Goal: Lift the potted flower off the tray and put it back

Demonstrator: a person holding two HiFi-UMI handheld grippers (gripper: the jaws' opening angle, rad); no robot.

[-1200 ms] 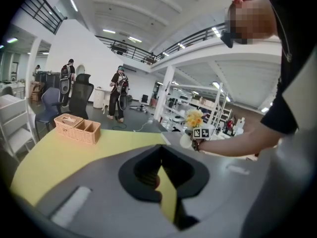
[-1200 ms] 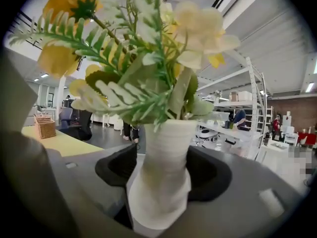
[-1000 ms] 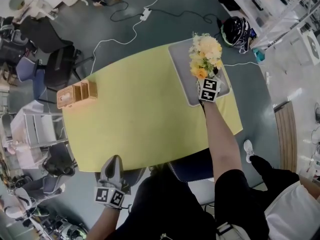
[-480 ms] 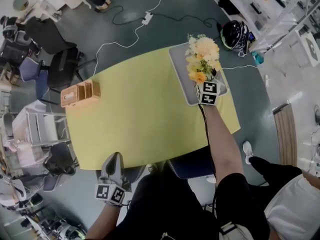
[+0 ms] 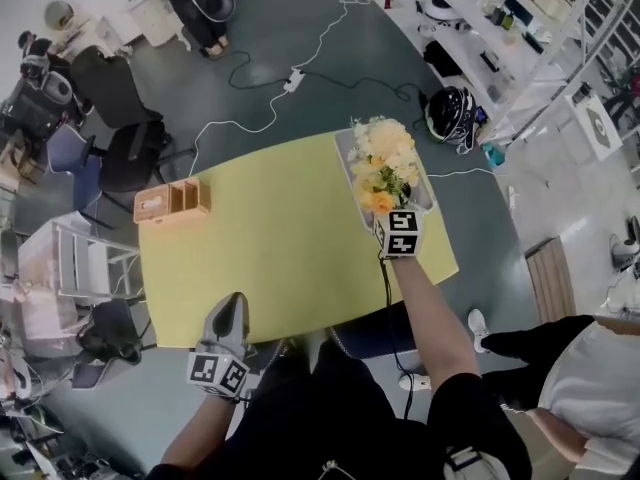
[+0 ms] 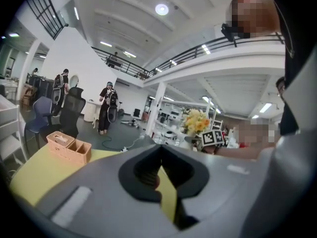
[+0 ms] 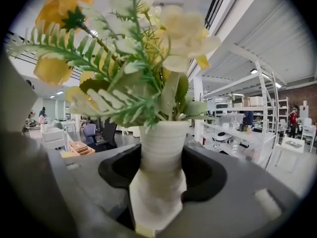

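The potted flower (image 5: 381, 167), yellow and cream blooms in a ribbed white vase (image 7: 161, 152), hangs in the air above the grey tray (image 5: 343, 144) at the far right of the yellow table (image 5: 270, 238). My right gripper (image 5: 391, 214) is shut on the vase, whose neck sits between its dark jaws (image 7: 161, 168). The vase stands upright in the grip. My left gripper (image 5: 233, 308) hovers at the table's near edge, shut with nothing in it (image 6: 157, 170). From the left gripper view the flower (image 6: 196, 121) shows far off to the right.
A tan wooden organiser box (image 5: 172, 200) sits at the table's far left corner. Office chairs (image 5: 110, 98) stand to the left. Cables (image 5: 270, 78) and a black helmet (image 5: 447, 113) lie on the floor beyond the table, with white shelving (image 5: 520, 28) at the right.
My right gripper has risen with the flower, lifting it off the tray toward the camera. The left gripper has come up a little at the near edge.
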